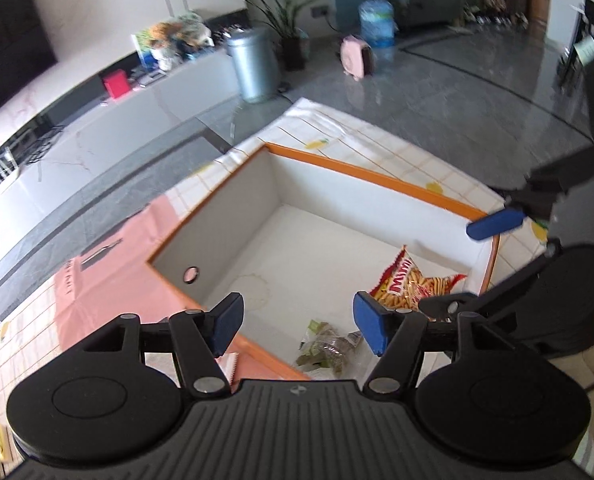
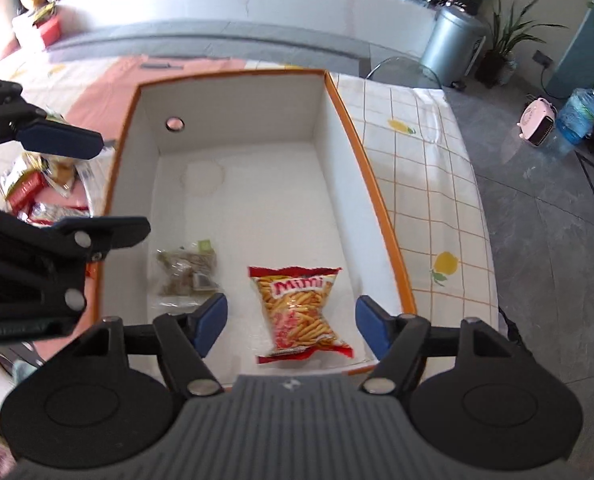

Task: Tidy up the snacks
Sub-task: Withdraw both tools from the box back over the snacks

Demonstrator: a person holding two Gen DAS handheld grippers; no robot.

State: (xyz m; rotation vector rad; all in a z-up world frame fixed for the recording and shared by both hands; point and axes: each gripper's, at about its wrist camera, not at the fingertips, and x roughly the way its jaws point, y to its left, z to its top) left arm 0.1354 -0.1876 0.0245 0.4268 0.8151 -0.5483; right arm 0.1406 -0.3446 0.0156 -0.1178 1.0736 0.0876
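Left wrist view: left gripper (image 1: pixel 299 322) above near corner of orange-rimmed box (image 1: pixel 381 178), jaws spread wide, holding nothing. Inside box: red Mimi bag (image 1: pixel 411 286) and greenish clear packet (image 1: pixel 327 350). Right gripper's blue pad (image 1: pixel 495 225) shows at far right rim.

Right wrist view: right gripper (image 2: pixel 291 322) over box (image 2: pixel 377 200), jaws spread wide, empty, Mimi bag (image 2: pixel 301 314) flat on floor between them, untouched; packet (image 2: pixel 187 272) beside it. Only here: snack pile (image 2: pixel 37 192) on tablecloth (image 2: pixel 429 176) left of box, left gripper (image 2: pixel 59 142) above it.
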